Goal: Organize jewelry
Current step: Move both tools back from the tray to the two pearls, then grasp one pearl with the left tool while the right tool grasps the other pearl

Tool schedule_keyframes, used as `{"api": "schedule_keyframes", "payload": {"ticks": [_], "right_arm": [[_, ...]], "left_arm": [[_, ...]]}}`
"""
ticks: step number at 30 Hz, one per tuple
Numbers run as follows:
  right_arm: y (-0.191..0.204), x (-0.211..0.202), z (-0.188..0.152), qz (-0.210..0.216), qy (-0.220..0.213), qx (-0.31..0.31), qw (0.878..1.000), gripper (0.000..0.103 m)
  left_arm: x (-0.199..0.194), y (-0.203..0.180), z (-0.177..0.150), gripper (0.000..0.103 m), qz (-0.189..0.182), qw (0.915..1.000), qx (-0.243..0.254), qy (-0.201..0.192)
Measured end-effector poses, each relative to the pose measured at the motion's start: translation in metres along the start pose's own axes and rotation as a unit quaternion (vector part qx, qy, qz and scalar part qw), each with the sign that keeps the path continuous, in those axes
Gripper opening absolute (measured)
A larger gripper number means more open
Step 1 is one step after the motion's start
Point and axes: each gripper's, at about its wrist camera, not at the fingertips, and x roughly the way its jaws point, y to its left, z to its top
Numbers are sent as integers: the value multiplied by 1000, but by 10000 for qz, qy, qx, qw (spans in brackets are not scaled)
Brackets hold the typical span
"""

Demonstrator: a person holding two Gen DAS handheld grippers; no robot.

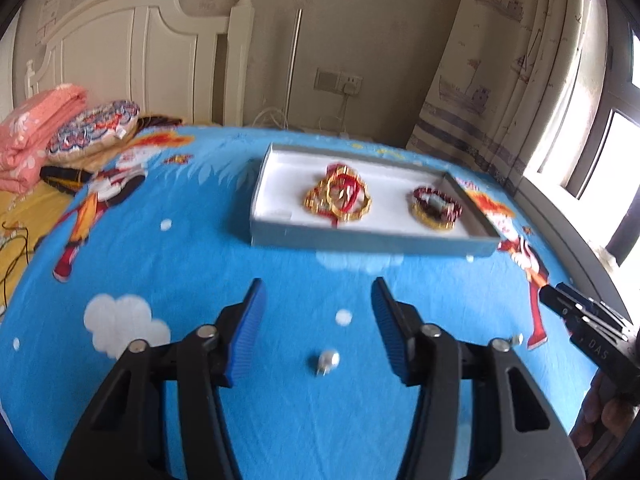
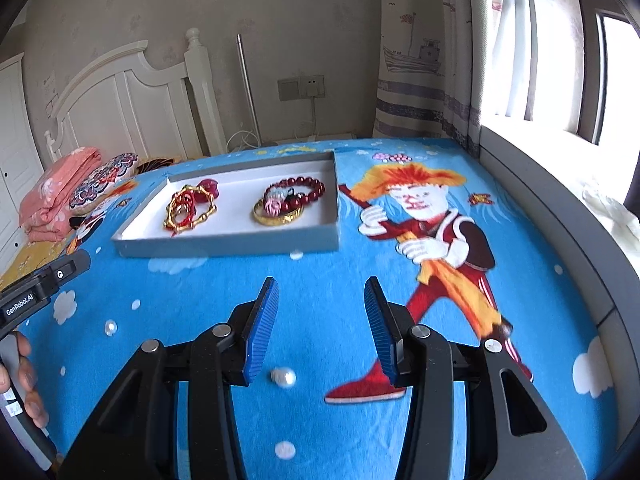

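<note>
Pearls lie loose on the blue cartoon bedspread (image 2: 312, 280), 1 in front of each tool, and neither is held. Your left gripper (image 1: 318, 330) stands apart with nothing between its pads; a small silver-white bead (image 1: 327, 360) sits on the cloth just below the gap, slightly nearer the left pad. Your right gripper (image 2: 322, 330) is likewise parted and empty, with a white pearl (image 2: 283, 377) close beside its left pad. The grey tray (image 2: 224, 246) rests toward the far edge of the bedspread, already holding 2 heaps: gold and red bangles (image 2: 190, 208) at its left half, a dark red bead bracelet (image 2: 298, 194) on a gold bangle at its right.

The step in hand looks like picking up these round pieces. Centre each bead between the pads before you squeeze, since a sphere on soft cloth will likely roll or squirt sideways if 1 pad meets it first. Come down low so the pads straddle it at its widest, close slowly, then lift straight up before carrying it to the tray.
</note>
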Motion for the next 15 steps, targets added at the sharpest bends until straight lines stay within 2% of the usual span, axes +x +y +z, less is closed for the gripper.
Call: {"api": "schedule_keyframes", "payload": {"ticks": [2, 5, 11, 15], "right_arm": [[-2, -1, -8, -16, 55, -14, 10000, 43], [-7, -1, -19, -15, 176, 34, 9998, 43], [-5, 4, -31, 9, 337, -56, 9994, 43], [-5, 5, -32, 15, 343, -41, 9994, 43]], "left_arm": [[5, -1, -13, 39, -35, 9998, 107, 187], [12, -5, -27, 36, -117, 9988, 291, 387], [23, -10, -33, 24, -246, 9969, 476, 572], [26, -9, -32, 24, -206, 9968, 459, 615]]}}
